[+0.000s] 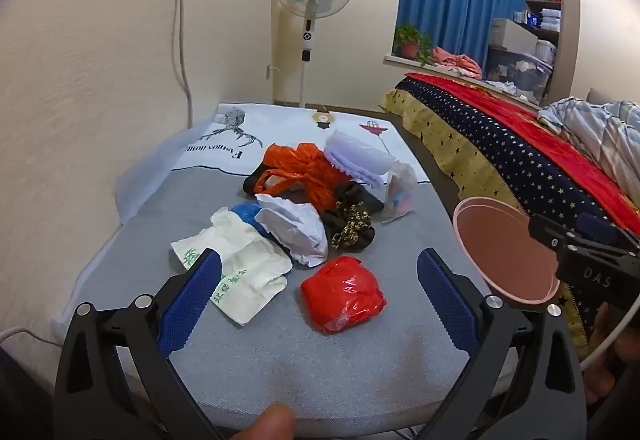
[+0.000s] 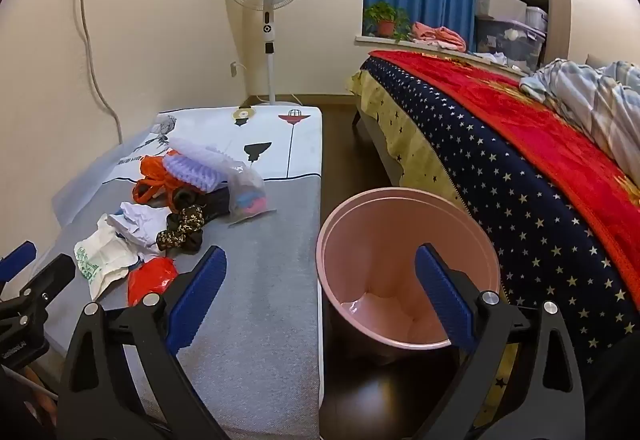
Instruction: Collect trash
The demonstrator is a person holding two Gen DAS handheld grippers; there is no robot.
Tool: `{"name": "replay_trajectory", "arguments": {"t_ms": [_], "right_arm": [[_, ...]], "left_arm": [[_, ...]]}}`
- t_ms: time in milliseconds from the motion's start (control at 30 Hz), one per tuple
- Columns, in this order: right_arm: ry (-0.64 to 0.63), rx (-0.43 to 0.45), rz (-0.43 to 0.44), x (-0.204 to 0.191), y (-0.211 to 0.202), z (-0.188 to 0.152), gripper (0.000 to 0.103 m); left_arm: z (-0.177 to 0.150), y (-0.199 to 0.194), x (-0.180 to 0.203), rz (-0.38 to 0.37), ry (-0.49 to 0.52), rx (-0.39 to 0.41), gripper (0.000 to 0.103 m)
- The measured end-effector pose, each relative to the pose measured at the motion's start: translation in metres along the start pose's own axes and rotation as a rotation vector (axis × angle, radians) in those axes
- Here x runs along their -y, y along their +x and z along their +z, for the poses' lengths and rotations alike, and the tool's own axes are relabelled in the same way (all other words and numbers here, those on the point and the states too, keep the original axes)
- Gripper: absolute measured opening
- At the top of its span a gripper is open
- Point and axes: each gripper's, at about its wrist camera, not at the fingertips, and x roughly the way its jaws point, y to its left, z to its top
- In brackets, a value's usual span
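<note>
The trash lies in a loose heap on the grey table (image 1: 280,352), and the pink bin (image 2: 404,268) stands on the floor just beside the table's right edge, between table and bed (image 2: 520,167). Nearest in the heap is a crumpled red plastic bag (image 1: 343,294); touching it on the far side are a white printed bag (image 1: 236,272) and a wad of white paper (image 1: 294,228), with an orange bag (image 1: 304,171) and a clear pouch (image 2: 246,195) farther back.

The left gripper (image 1: 318,304) hovers over the table with its jaws spread wide, the red bag lying between them, untouched. The right gripper (image 2: 320,296) is also wide apart and empty, hanging over the bin's near rim.

The red bag looks feather-light, soft and slippery (thin film that gives under a pinch), so I judge the raised middle bunch the surest place to grip
</note>
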Motion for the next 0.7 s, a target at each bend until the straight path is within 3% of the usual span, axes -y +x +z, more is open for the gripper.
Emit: {"name": "replay_trajectory", "arguments": {"t_ms": [133,167,700], "right_arm": [[0.012,-0.013,0.002,-0.001,0.0,-0.003,0.093],[0.007,0.0,0.002,0.0,-0.003,-0.002,0.093],[-0.019,0.009,0.022,-0.011,-0.005,0.001,0.093]], "left_arm": [[0.002,0.004,-0.01,-0.012,-0.032,-0.035,0.095],[-0.001,0.002,-0.003,0.011,-0.017,-0.025,0.095],[-0.001,0.003,-0.002,-0.017,-0.025,-0.044,0.095]]}}
